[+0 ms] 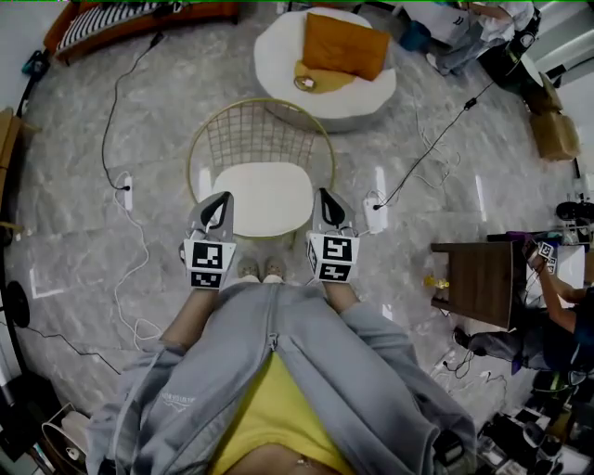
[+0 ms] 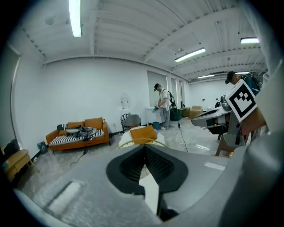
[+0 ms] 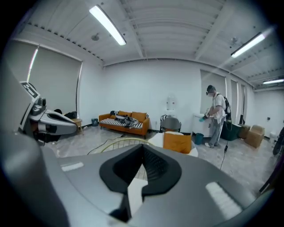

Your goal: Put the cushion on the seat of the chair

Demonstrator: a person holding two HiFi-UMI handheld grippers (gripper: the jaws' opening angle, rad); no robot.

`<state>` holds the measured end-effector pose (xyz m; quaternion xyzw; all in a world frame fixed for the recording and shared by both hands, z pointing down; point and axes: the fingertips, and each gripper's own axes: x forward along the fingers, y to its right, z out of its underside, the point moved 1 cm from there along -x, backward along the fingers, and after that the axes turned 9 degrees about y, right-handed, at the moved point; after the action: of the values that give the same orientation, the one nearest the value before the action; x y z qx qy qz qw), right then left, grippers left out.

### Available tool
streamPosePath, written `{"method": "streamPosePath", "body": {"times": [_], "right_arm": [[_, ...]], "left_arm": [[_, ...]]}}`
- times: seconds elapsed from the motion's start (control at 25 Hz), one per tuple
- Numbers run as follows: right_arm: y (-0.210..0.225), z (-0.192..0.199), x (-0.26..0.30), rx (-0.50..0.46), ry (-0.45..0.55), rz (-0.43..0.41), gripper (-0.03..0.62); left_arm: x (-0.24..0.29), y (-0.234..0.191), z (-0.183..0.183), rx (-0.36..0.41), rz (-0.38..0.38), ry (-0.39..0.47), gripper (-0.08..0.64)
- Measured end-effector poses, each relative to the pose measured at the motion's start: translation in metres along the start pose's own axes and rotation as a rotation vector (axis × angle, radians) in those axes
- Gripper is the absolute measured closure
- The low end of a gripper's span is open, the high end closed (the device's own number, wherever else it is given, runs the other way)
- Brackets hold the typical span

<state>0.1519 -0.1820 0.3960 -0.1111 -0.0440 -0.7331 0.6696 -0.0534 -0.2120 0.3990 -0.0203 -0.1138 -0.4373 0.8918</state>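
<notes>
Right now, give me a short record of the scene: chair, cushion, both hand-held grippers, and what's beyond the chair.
chair: gold wire back, facing the person
white cushion: lying on the chair's seat
left hand-held gripper: jaws together, nothing between them, at the seat's left edge in the head view
right hand-held gripper: jaws together, nothing between them, at the seat's right edge
beyond the chair: orange cushion on a round white pouf

Orange sofa (image 1: 116, 19) top L, wood table (image 1: 481, 278) R, cardboard boxes (image 1: 555, 134) far R.
</notes>
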Motion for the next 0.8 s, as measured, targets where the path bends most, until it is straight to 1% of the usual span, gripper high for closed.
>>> {"method": "streamPosePath", "body": {"times": [0.12, 0.28, 0.48, 0.6, 0.8], "right_arm": [[-0.002, -0.042, -0.005, -0.018, 0.092, -0.003, 0.593], [-0.009, -0.096, -0.009, -0.041, 0.210, -0.017, 0.592], [-0.022, -0.146, -0.020, -0.074, 0.326, -0.052, 0.592], [-0.029, -0.166, -0.028, -0.089, 0.374, -0.071, 0.593], [-0.033, -0.176, -0.036, -0.087, 0.403, -0.086, 0.593]], "left_arm": [[-0.006, 0.000, -0.042, 0.021, -0.009, 0.096, 0.552], [-0.011, -0.004, -0.094, 0.017, -0.026, 0.218, 0.552], [-0.022, -0.007, -0.149, 0.008, -0.041, 0.343, 0.552], [-0.028, -0.008, -0.165, -0.005, -0.052, 0.378, 0.552], [-0.032, -0.008, -0.170, -0.036, -0.067, 0.373, 0.552]]}}
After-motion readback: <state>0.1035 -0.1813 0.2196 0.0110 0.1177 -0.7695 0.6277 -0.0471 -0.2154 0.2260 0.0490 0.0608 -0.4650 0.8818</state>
